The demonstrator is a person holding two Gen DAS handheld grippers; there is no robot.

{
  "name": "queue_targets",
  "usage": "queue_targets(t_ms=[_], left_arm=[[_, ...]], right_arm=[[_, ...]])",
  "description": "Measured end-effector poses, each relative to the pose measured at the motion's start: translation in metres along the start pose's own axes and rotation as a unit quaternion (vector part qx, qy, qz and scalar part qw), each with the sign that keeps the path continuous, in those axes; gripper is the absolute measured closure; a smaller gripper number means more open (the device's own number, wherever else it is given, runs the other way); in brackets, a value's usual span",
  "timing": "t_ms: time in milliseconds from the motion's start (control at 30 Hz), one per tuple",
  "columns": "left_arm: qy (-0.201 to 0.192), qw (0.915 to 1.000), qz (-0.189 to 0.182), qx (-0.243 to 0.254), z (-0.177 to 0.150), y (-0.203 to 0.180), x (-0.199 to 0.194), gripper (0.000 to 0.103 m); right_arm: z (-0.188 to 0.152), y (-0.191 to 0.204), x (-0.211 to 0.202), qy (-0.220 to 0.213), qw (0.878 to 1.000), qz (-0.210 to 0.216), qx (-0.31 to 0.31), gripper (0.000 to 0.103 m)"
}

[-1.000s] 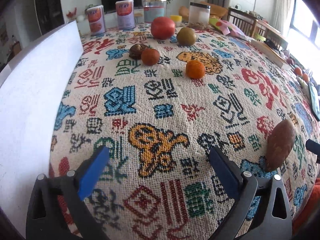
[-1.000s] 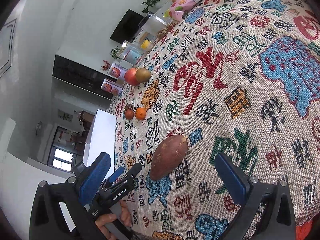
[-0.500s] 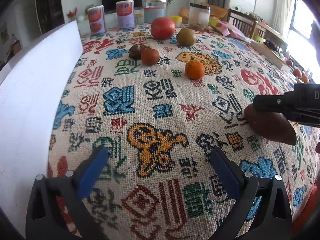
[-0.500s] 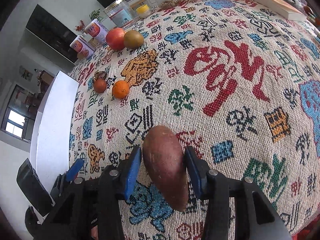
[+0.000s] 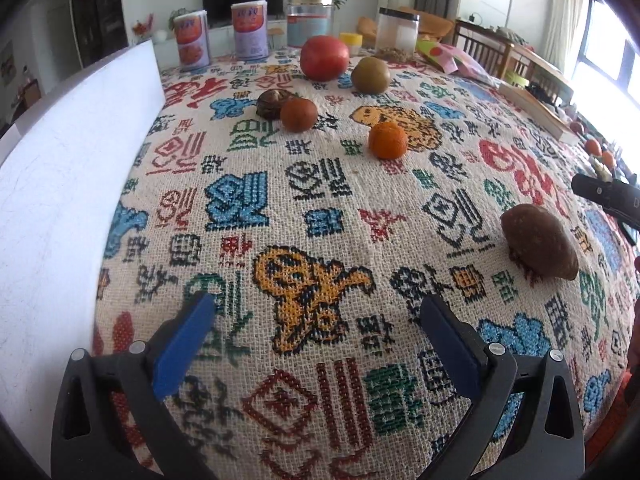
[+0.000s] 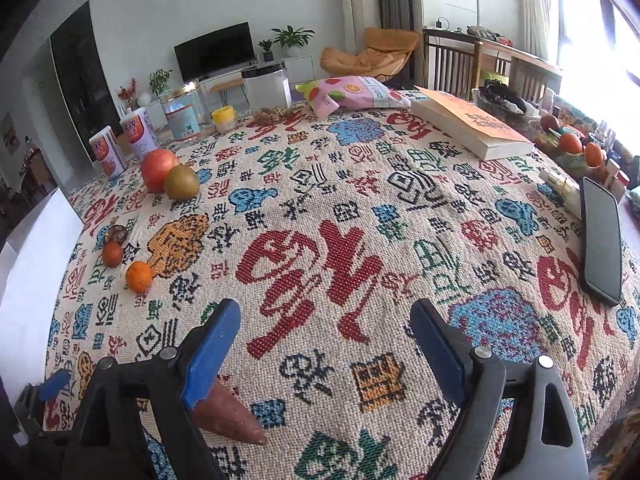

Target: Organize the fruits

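Right tongs (image 6: pixel 324 344) had let go of the sweet potato (image 5: pixel 540 244), now spread and empty; it lay on the surface, well short of the orange (image 5: pixel 387 140). Left tongs (image 5: pixel 316 344) spread, empty. Better: regrasp mid-body, set beside orange.

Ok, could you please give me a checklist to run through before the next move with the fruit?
1. Right gripper open, nothing between its fingers: ok.
2. Left gripper open, nothing between its fingers: ok.
3. Sweet potato lying on the tablecloth, in neither gripper: ok.
4. Orange standing apart from its neighbours, open to a grasp: ok.
5. Phone away from the right gripper: ok.
6. Place where the fruits should be gathered: cannot tell.
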State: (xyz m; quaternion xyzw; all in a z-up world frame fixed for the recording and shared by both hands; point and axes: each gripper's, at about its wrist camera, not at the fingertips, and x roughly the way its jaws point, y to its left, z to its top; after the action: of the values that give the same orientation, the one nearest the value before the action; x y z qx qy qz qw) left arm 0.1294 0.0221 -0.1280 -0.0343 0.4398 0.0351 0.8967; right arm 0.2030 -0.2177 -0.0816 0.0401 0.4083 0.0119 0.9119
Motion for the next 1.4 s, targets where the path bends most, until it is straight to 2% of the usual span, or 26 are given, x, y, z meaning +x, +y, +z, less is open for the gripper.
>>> queue_targets(t_ms=[100,233,333,467,700,1400], left_arm=[[0.001,1.0,0.003,0.002,0.0,-0.001,0.0,0.001],[0.002,1.0,0.006,0.004,0.0,-0.002,0.001,0.001],[0.002,1.0,0.007,0.004,0.0,-0.002,0.001,0.001],[0.002,1.0,0.006,0.004,0.0,-0.002,0.001,0.001],[0.002,1.0,0.006,0.004,0.0,-0.002,0.001,0.001],[0.002,1.0,0.007,0.004,0.0,-0.002,0.001,0.001]], right_arm=[[-0.01,-0.016,0.01,0.004,1.0,-0.014,0.005,0.016],[-0.012,-0.019,0.02,0.02,1.0,0.001,0.004,0.016],[-0.016,-0.017,0.032,0.048,0.999,0.009,0.0,0.016],[-0.018,-0.016,0.032,0.046,0.999,0.016,-0.004,0.015],[-0.023,0.002,0.04,0.062,0.997,-0.009,-0.05,0.0],[-0.025,0.001,0.04,0.062,0.997,-0.009,-0.049,0.0]])
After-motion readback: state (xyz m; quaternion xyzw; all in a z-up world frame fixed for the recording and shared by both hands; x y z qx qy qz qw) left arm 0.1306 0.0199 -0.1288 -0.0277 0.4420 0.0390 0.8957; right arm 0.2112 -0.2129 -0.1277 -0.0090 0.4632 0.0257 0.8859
